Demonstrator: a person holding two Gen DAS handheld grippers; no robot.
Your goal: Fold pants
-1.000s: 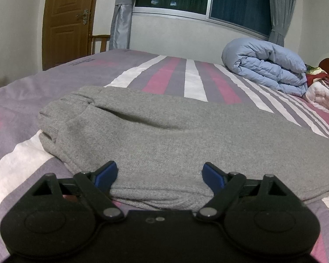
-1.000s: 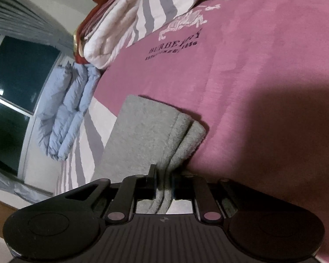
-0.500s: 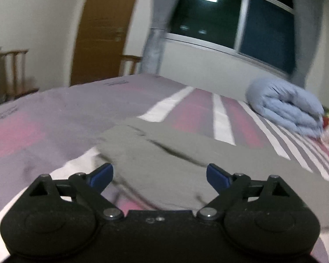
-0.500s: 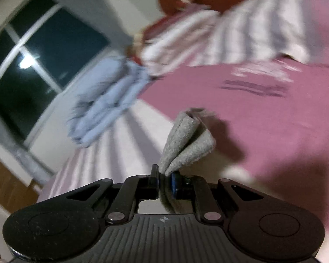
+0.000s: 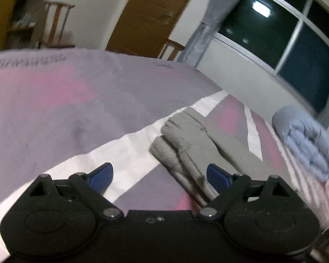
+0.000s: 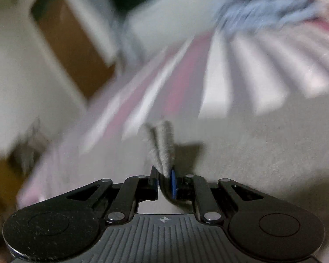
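The grey pants (image 5: 193,146) lie on the striped bed, their waistband end toward the left wrist view's centre. My left gripper (image 5: 160,175) is open and empty, held above the bed just left of the waistband. My right gripper (image 6: 163,176) is shut on the cuff end of the pants (image 6: 164,144), which sticks up between its fingers. The grey fabric (image 6: 274,153) spreads below and to the right in the blurred right wrist view.
The bed cover (image 5: 65,109) has purple, pink and white stripes. A rolled blue duvet (image 5: 307,144) lies at the far right, and shows blurred in the right wrist view (image 6: 263,6). A wooden door (image 5: 155,15), chairs and a dark window (image 5: 285,43) stand behind.
My left gripper has lifted away and swung left off the pants. My right gripper has carried the cuff end up and over toward the waistband side, moving fast.
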